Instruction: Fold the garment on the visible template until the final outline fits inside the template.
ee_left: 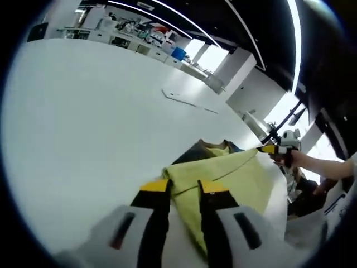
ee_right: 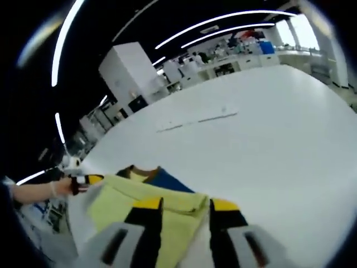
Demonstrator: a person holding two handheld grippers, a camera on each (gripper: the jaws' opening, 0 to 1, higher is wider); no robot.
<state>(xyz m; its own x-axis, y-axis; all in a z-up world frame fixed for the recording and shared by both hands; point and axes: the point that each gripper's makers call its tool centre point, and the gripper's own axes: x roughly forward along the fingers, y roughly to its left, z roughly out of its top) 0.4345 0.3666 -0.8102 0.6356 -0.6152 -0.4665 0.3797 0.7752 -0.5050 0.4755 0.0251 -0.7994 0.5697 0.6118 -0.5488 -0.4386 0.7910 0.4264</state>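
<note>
A yellow-green garment with a blue and brown part at its far edge lies on the white table. My left gripper is shut on one corner of it, cloth showing between the yellow-tipped jaws. My right gripper, held by a hand, grips the other corner, and the edge between them runs straight. In the right gripper view the garment fills the gap in my right gripper, and the left gripper pinches its left edge. A thin template outline lies farther out on the table.
White table stretches wide beyond the garment. Benches, cabinets and a blue box stand at the room's back. A tall white cabinet rises past the table's far edge. A person's arm reaches in from the right.
</note>
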